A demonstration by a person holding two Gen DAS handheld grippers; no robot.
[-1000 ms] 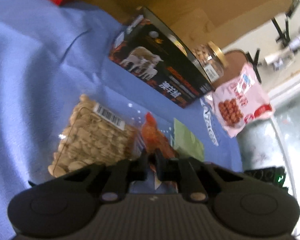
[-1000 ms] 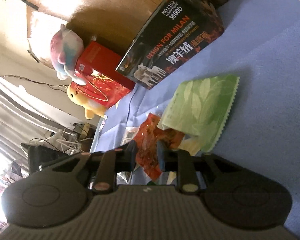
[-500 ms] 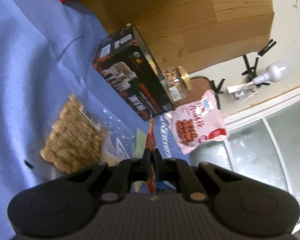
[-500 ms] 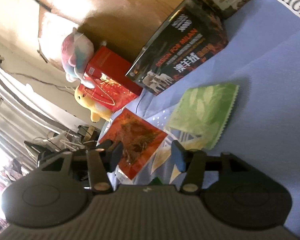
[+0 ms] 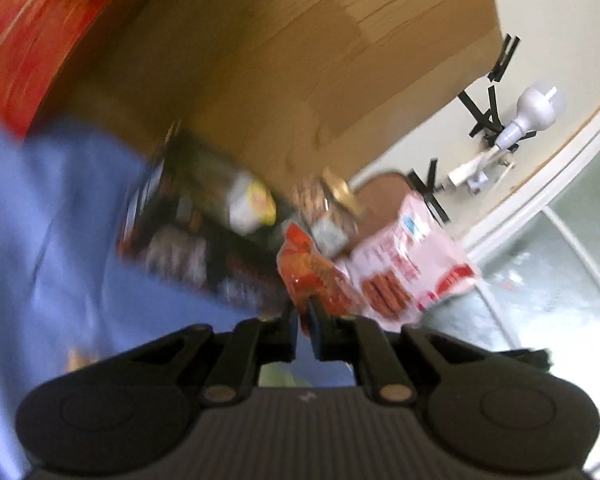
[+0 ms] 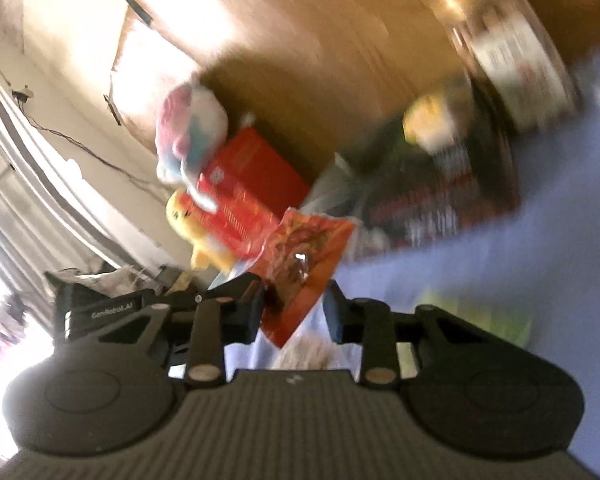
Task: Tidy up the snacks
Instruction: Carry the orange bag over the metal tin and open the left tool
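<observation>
The left gripper [image 5: 304, 314] is clamped on the lower edge of the orange snack packet [image 5: 312, 272], holding it in the air above the blue cloth [image 5: 60, 220]. The right gripper [image 6: 294, 310] has just been narrowing its jaws, the packet hanging between them, pads not pressing it

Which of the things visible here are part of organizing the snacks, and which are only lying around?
Part of the job:
- orange snack packet, pinched in the shut left gripper
- pink snack bag
- nut jar
- dark box

Lying about:
- plush toys
- red box
- blue cloth
- lamp
</observation>
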